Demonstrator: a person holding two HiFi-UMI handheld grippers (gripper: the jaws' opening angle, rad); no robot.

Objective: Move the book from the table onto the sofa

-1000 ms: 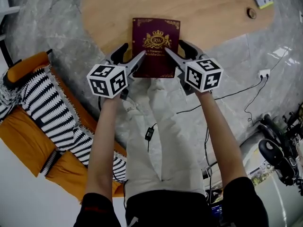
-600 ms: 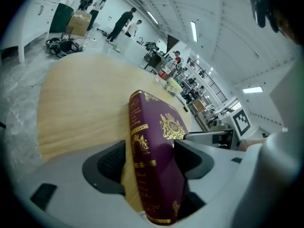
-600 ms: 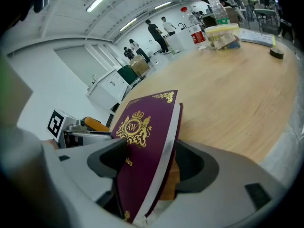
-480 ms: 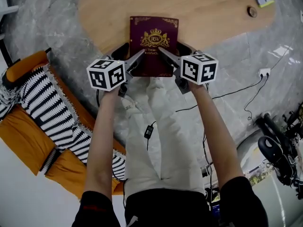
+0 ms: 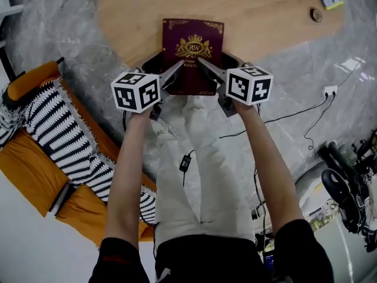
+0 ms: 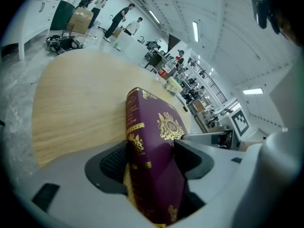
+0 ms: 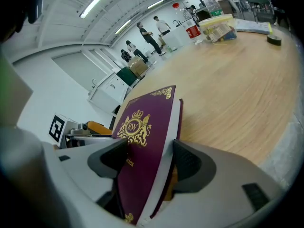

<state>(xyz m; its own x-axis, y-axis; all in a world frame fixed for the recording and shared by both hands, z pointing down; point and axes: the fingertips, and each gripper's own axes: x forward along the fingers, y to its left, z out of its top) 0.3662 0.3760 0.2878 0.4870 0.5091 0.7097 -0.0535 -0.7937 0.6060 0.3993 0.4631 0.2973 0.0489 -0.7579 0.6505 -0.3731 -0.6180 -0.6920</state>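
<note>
Fingers [image 6: 111, 163] of left gripper [image 6: 152, 151] and just-opened right gripper [image 7: 147, 160] straddle book [image 5: 193, 46].

Book [image 5: 193, 52]: matt maroon cover, glossy gilt stamping, on the table [image 5: 265, 16] of smooth pale wood. Floor [image 5: 65, 34] beside the table: polished grey stone. Sofa [image 5: 29, 164]: orange cloth, knitted striped throw [image 5: 65, 140].

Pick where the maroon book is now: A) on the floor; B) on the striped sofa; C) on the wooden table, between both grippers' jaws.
C: the book lies on the table, its near end between the jaws of the left gripper and of the right gripper, whose jaws have just been opening.
</note>
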